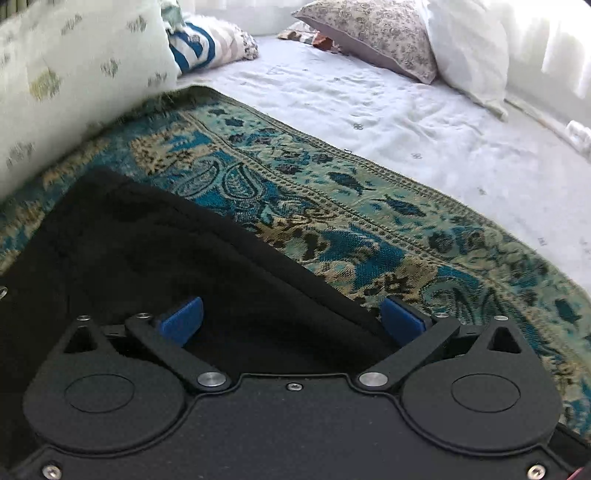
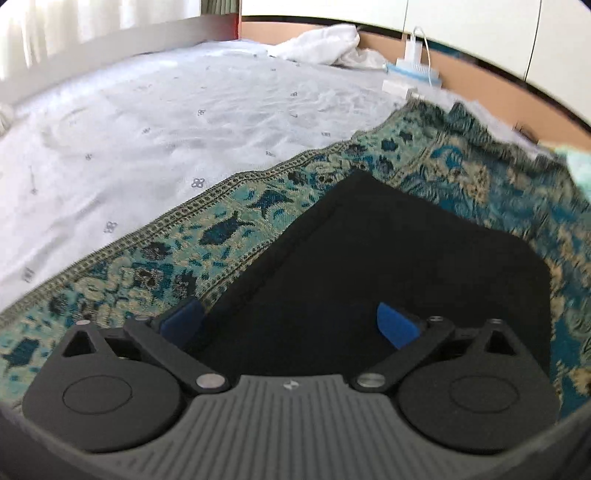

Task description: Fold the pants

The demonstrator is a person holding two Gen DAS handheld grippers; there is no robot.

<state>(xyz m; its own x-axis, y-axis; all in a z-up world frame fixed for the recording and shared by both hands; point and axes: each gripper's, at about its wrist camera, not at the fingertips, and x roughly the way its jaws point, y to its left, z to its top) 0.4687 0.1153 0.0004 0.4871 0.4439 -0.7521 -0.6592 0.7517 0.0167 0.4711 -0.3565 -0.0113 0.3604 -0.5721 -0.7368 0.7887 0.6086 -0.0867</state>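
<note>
A bed covered by a white sheet (image 1: 388, 110) fills both views. On the sheet lies a teal and tan patterned rug (image 1: 332, 221), and the other things are placed from it. Black pants (image 2: 388, 266) lie on the rug as a flat folded block. Beyond the rug's far edge rest pillows (image 1: 373, 33). The left gripper (image 1: 291, 319) hangs over the pants' edge on the rug, fingers spread wide, pinching nothing. The right gripper (image 2: 290, 325) is likewise spread above the pants.

Pants (image 2: 369, 266) on rug (image 2: 155, 273) atop bedsheet (image 2: 147, 122), pillows (image 1: 373, 33) behind.
</note>
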